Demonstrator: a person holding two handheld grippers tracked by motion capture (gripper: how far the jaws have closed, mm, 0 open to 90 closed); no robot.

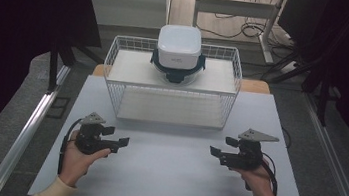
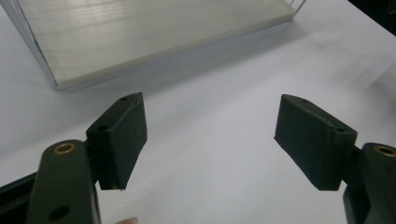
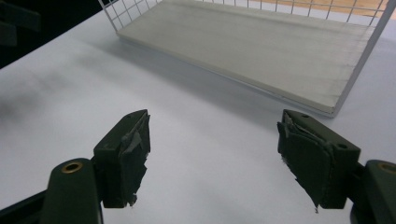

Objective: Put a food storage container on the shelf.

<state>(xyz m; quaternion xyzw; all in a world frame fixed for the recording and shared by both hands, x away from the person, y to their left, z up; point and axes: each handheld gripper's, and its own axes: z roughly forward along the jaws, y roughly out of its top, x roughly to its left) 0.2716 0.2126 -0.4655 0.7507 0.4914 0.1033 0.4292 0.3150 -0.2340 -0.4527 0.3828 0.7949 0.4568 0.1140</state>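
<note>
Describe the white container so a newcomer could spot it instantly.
Start at the white wire rack standing at the far side of the pale table. On the rack's top shelf, near the middle, sits the container: a rounded white box with dark clip latches around its base. Nothing else rests on the rack.

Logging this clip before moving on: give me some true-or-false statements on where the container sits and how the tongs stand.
1. The white square lidded container sits on the upper shelf of the white wire rack. True.
2. The left tongs are clamped on the container. False: they are open, holding nothing.
3. The right tongs are open above the white table. True.
4. A bowl stands on the rack's lower shelf. False: that shelf is bare.
</note>
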